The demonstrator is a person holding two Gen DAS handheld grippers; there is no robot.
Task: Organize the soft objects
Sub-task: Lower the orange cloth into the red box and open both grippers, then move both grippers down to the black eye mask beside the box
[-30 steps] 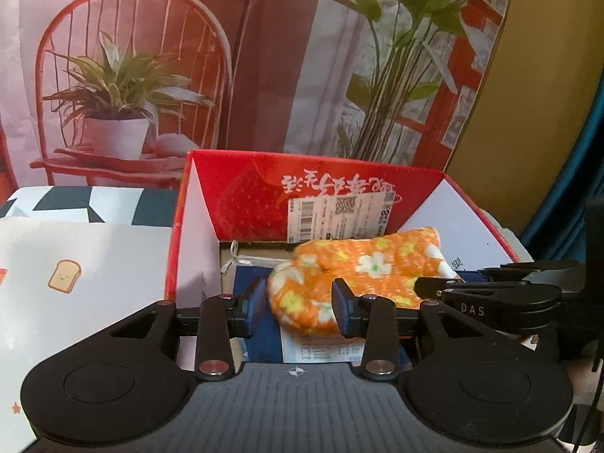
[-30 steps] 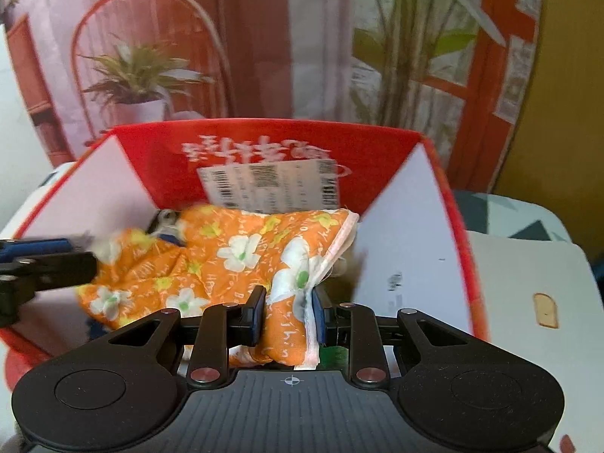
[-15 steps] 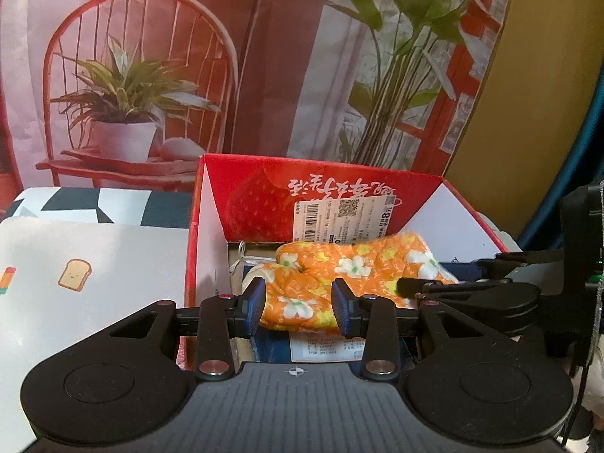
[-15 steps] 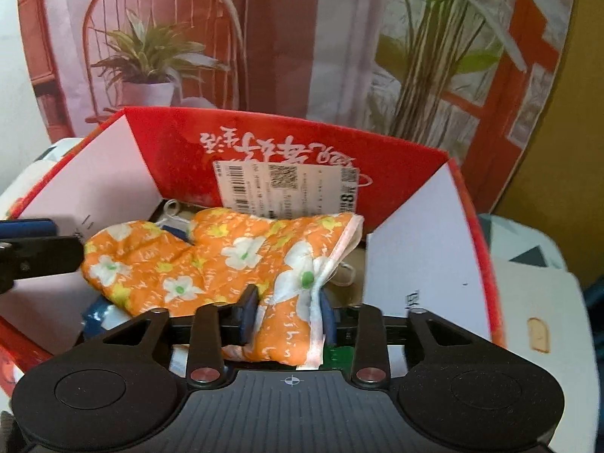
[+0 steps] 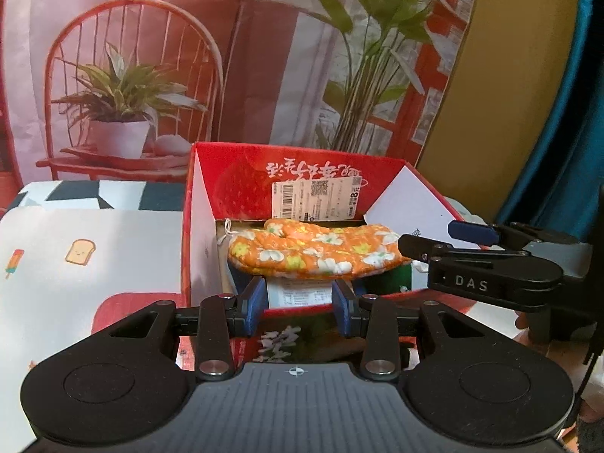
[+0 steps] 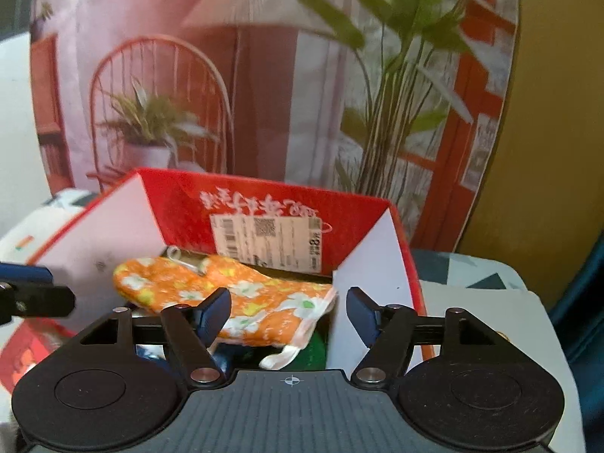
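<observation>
Two views, both yours. Left wrist view first: your left tool [image 5: 298, 300] sits at lower centre, blue pads narrowly apart with nothing between them, hanging over the near rim of the red box [image 5: 381, 173]. The orange flowered oven mitt [image 5: 313, 253] lies across the inside of the box at centre frame, on top of other contents, clear of your pads. A white barcode label [image 5: 315, 198] is stuck on the box's far inner wall, above the mitt. Your right tool [image 5: 443, 239] comes in from the right edge, tips close to the mitt's right end; from this angle you cannot tell whether they touch it. A white mat with a toast print [image 5: 81, 251] covers the tabletop at left. Behind the box hangs a backdrop printed with a red chair [image 5: 128, 75] and plants.

Right wrist view: your right tool [image 6: 288, 311] fills the lower frame, jaws wide and opening. The mitt [image 6: 234, 292] lies in the box [image 6: 271, 204] at centre, its cuff end and white loop sitting between your pads but not pinched; the left pad overlaps the cloth in the picture, the right pad stands apart from it. Something green shows under the cuff, too hidden to name. Your left tool [image 6: 34, 287] pokes in at the left edge, beside the box's left flap. This view is slightly blurred.
</observation>
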